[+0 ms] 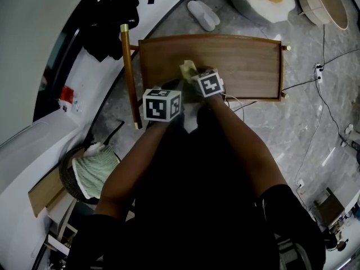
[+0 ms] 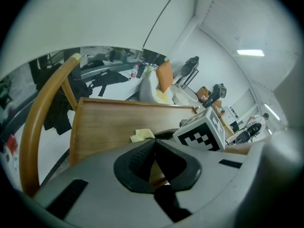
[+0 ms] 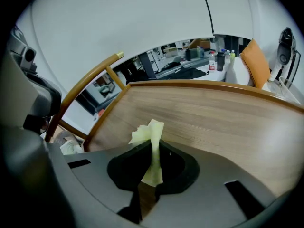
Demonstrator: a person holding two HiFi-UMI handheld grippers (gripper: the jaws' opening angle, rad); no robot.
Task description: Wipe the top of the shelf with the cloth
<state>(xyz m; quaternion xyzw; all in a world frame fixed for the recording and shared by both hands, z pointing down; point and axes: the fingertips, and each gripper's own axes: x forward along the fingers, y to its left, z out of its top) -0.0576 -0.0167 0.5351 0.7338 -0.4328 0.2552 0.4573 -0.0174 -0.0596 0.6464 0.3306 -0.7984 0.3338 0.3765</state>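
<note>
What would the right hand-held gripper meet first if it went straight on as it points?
Probably the shelf top: the right hand-held gripper, shut on the cloth, points low across bare wood, so the cloth's tip would touch there first. How far ahead is unclear.

White slipper [image 1: 203, 14] on floor; basket [image 1: 67, 173] lower left.

Head camera: mounted high, facing steeply down over the person's arms [image 1: 140, 167] onto the shelf [image 1: 242, 61], with the whole top in frame. Camera on the left gripper [image 2: 154, 150]: set low behind the jaws, close to the wood, facing across the shelf to the room beyond. Camera on the right gripper [image 3: 153, 156]: equally low, nearer still, facing the curved rail [image 3: 90, 87]. All three views share the shelf top and the cloth [image 1: 188, 69].
</note>
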